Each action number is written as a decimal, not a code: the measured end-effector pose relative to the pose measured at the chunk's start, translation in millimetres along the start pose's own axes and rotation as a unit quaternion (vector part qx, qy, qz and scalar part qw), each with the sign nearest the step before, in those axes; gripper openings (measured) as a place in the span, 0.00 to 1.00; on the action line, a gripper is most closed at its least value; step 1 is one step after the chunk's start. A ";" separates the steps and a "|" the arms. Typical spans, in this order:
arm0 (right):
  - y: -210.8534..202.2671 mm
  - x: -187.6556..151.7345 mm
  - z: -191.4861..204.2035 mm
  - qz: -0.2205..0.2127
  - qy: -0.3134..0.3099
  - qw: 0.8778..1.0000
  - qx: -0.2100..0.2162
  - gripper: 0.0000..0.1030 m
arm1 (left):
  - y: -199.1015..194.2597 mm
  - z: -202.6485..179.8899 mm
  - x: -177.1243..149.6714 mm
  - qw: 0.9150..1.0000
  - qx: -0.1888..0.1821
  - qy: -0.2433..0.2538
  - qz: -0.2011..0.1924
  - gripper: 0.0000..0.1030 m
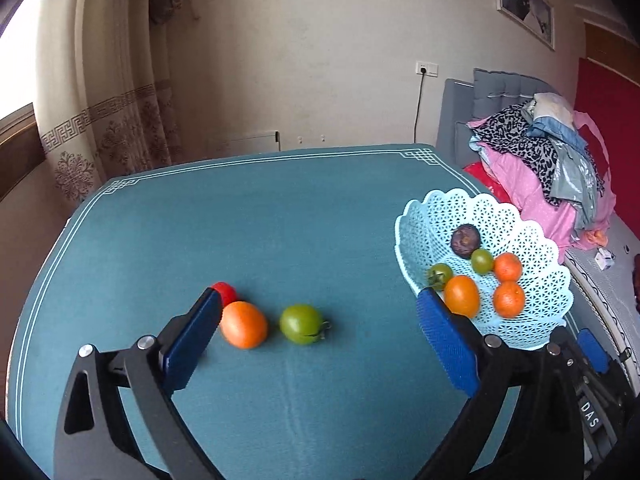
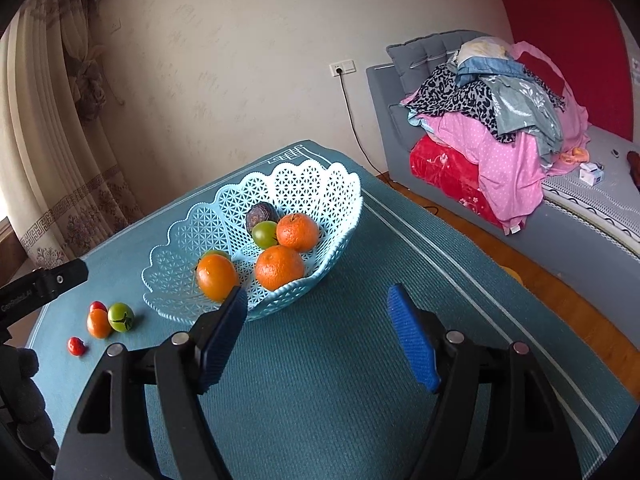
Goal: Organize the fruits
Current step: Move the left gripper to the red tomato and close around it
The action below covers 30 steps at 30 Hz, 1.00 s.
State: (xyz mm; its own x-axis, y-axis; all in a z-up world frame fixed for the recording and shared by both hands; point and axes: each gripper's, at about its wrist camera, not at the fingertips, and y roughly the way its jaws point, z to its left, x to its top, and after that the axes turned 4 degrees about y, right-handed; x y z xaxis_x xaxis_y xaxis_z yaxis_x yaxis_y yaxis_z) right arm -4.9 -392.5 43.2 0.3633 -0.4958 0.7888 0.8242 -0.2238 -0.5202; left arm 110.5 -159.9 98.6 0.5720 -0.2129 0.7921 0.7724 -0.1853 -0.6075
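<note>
A light blue lattice basket (image 1: 532,224) (image 2: 320,184) stands on the teal tablecloth and holds several fruits: oranges (image 2: 279,267), green tomatoes and a dark purple fruit (image 1: 465,241). On the cloth lie an orange fruit (image 1: 243,324) (image 2: 98,323), a green tomato (image 1: 301,323) (image 2: 120,317) and a small red fruit (image 1: 224,292) (image 2: 97,306). Another small red fruit (image 2: 76,346) lies nearer. My left gripper (image 1: 318,320) is open, just short of the loose fruits. My right gripper (image 2: 316,316) is open and empty, just in front of the basket.
The table (image 1: 240,216) ends in white-bordered edges. A grey sofa (image 2: 384,92) piled with clothes (image 2: 500,112) stands to the right past a strip of wooden floor. Curtains (image 1: 100,120) hang at the back left. A cord (image 2: 352,120) hangs from a wall socket.
</note>
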 end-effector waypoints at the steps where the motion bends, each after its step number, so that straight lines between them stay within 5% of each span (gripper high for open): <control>1: -0.7 -0.7 1.0 0.000 -0.002 1.000 -0.002 0.71 | -1.7 5.1 -2.8 1.000 0.004 -0.002 0.000 0.96; 22: -21.4 -34.6 55.8 0.034 -0.076 0.996 0.042 0.71 | 16.3 100.7 -51.1 0.995 0.064 -0.063 0.048 0.96; 30: -21.6 -45.8 76.3 0.056 -0.109 0.990 0.066 0.71 | 45.6 111.8 -60.8 0.992 0.054 -0.069 0.086 0.70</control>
State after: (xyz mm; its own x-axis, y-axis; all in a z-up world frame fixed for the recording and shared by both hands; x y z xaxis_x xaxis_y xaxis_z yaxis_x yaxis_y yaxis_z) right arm -6.2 -300.8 43.3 0.5287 -0.3158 0.7879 0.8178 -0.0589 -0.5724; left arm 141.8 -48.2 29.3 0.7239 -0.0976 0.6830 0.6817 -0.0515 -0.7299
